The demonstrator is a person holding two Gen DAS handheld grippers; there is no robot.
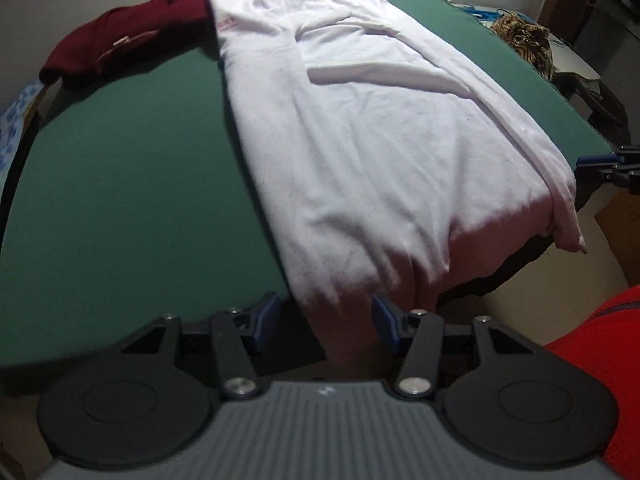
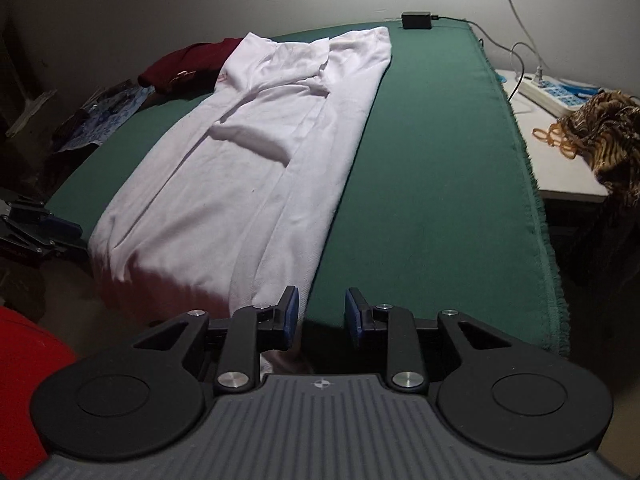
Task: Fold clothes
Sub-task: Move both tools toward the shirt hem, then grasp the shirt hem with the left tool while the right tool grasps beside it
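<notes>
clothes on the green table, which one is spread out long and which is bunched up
The white garment lies spread lengthwise down the table; the dark red garment sits bunched at the far corner beside it.

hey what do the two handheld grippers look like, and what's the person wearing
Both the left gripper and right gripper look alike: black linkage arms with silver rivets, blue rubber pads, two round black discs, and a ribbed grey body with a small crosshair mark. The person wears a bright red garment.
</notes>
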